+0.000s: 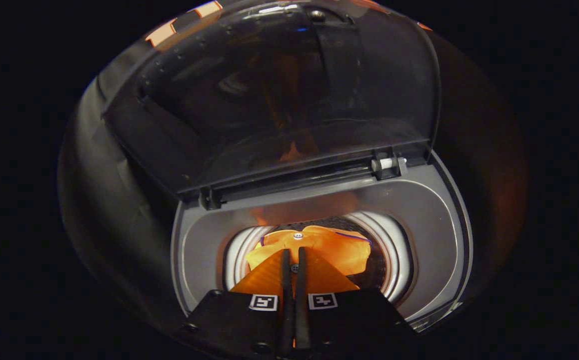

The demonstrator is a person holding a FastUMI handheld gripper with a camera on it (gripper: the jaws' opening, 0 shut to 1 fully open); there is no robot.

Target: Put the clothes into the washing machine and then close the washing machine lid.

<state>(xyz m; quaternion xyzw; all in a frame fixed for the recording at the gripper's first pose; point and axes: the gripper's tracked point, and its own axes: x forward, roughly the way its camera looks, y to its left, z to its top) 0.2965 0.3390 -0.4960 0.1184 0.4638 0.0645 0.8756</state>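
I look down into an open top-loading washing machine (422, 215) with a grey top panel. Its dark see-through lid (279, 100) stands raised beyond the opening, hinged along the far edge. An orange garment (342, 247) with a small white button and blue trim hangs over the round drum mouth (394, 260), just ahead of my fingertips. My gripper (294, 252) has its two orange fingers (267, 277) pressed nearly together, shut on the near edge of that garment. The fingers hide the garment's lower part.
A white hinge piece (388, 164) sits at the lid's right end, and a dark one (209, 199) at its left. The machine's dark outer body (119, 210) curves around the panel. The surroundings are dim.
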